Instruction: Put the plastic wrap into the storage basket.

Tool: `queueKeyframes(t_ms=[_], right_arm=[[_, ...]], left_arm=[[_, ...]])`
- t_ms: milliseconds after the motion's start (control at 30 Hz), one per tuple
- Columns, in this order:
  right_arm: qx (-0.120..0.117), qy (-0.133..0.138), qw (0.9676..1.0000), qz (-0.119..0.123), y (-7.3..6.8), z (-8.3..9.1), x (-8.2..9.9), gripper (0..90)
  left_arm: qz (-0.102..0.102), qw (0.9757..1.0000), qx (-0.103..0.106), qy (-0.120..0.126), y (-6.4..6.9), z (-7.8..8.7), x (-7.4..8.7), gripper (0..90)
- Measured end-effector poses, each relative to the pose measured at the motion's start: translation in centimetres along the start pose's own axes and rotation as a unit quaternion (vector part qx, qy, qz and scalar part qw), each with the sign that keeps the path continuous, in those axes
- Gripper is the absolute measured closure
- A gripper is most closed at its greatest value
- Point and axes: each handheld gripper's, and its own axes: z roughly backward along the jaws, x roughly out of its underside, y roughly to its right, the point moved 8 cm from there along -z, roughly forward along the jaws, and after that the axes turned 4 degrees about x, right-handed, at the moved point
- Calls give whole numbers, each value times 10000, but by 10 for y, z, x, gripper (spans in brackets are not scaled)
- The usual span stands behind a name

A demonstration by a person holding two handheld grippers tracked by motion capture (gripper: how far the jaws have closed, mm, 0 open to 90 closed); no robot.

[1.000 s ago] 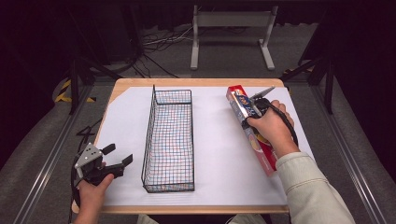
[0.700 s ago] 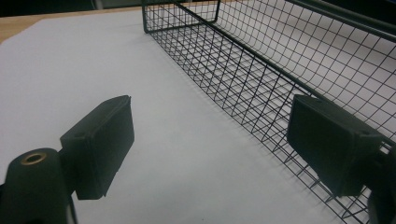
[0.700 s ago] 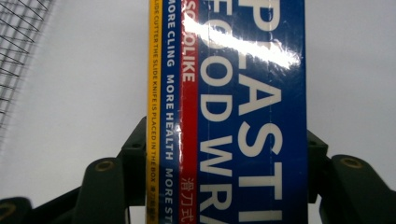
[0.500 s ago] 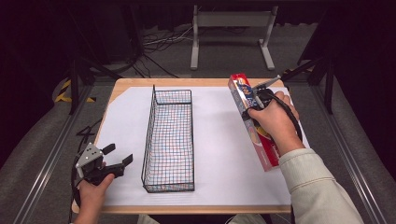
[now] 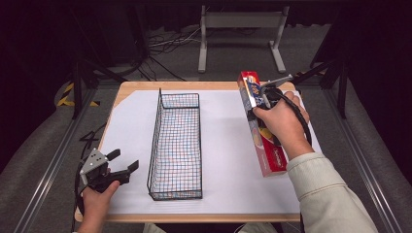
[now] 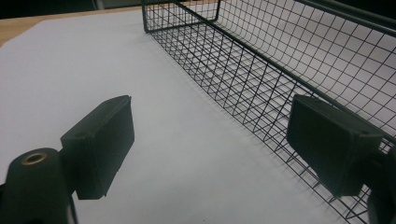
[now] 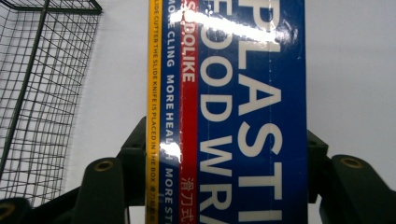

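Note:
A long red and blue plastic wrap box (image 5: 273, 156) lies along the right side of the white sheet, and its far end looks raised. My right gripper (image 5: 253, 104) is shut on it near that far end, with a jaw on each long side. In the right gripper view, the box (image 7: 233, 93) runs straight up between the jaws of the right gripper (image 7: 224, 161). My left gripper (image 5: 125, 160) stands open and holds nothing at the front left, just left of the black wire basket (image 5: 160, 121). In the left gripper view, the left gripper (image 6: 210, 135) points along the basket's side (image 6: 261, 70).
The wire basket (image 7: 37, 70) stands lengthwise in the middle of the wooden table (image 5: 131, 88), which is covered by a white sheet (image 5: 223, 145). Bare sheet lies between basket and box. Metal stand legs (image 5: 240, 19) and cables lie on the floor beyond.
My right hand has raised the far end of the box and shifted it slightly away and to the right. The left gripper has not moved.

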Motion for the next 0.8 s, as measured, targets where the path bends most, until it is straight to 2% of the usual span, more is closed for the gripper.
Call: queueKeyframes(t_ms=[133, 200, 300, 467, 500, 733, 800], right_arm=[[38, 12, 10000, -64, -8, -2, -2, 407], [-45, -29, 9999, -160, -15, -2, -3, 407], [-192, -49, 9994, -272, -28, -1, -6, 406], [-209, -66, 9995, -225, -44, 1, -9, 405], [-208, -68, 9996, -198, -54, 2, -11, 405], [-198, -111, 9994, -244, -72, 2, -12, 405], [-231, -134, 9993, -249, -84, 3, -13, 405]], left_arm=[[-2, 10000, 42, 25, 2, 0, -1, 158], [-50, 10000, 31, 8, 2, 0, 0, 157], [-4, 10000, 16, -1, 1, 0, 0, 157], [9, 10000, 25, 8, 0, 0, -1, 157], [36, 10000, 63, 33, 1, 1, -1, 157], [34, 10000, 75, 44, 7, 3, -5, 156], [35, 9999, 133, 69, 7, 2, -6, 157]])
